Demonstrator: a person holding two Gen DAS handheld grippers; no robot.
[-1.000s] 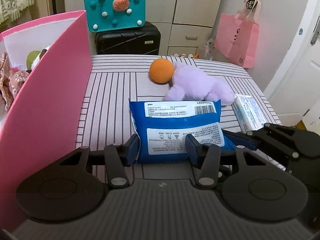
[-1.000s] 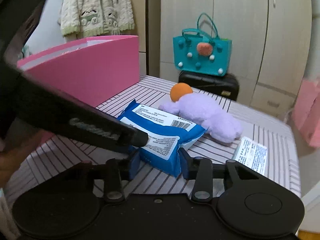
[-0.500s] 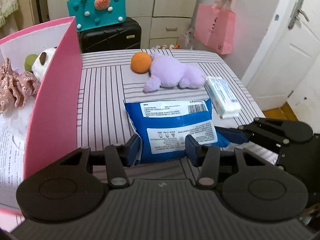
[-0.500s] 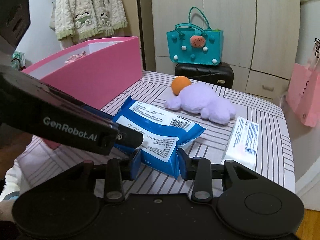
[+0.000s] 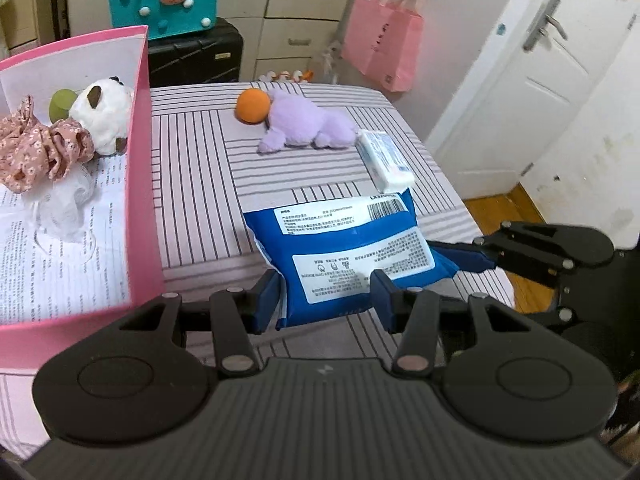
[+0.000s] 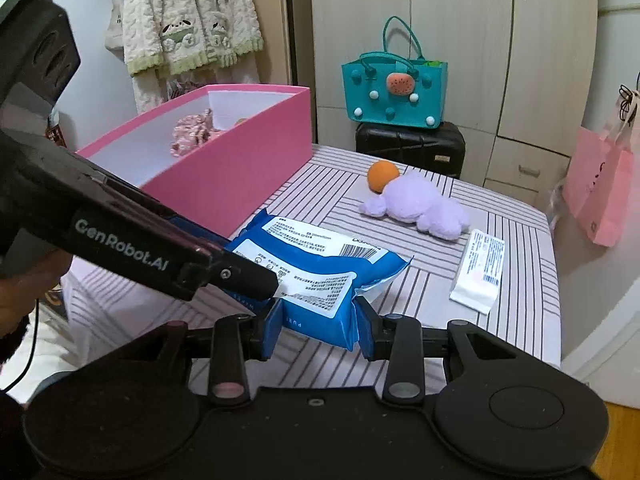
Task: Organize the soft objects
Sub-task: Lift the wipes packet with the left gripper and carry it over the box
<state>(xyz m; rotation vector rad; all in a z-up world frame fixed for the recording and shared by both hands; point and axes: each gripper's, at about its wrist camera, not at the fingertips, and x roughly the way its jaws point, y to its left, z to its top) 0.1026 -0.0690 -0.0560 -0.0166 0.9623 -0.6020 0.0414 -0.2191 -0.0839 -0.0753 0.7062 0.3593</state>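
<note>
One soft blue plastic wipes pack [image 5: 344, 256], raised over the striped table [image 5: 192, 184], clamped by both your grippers.
Left gripper [image 5: 324, 300] and right gripper [image 6: 318, 326]: jaws narrow, pads pressing the pack's edges. You count one purple plush toy [image 5: 304, 128], one orange ball [image 5: 252, 106], one white tissue packet [image 5: 384, 156], one pink box [image 5: 140, 184].

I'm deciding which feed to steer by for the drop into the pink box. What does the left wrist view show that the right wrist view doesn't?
Only the left wrist view: the box floor, with a white plush, and a white door.

Only the right wrist view: a cream knit garment hanging behind the pink box, whose inside is mostly hidden.

Both: the blue pack clamped by the left gripper and right gripper, the purple plush, the white pack and the teal bag.
</note>
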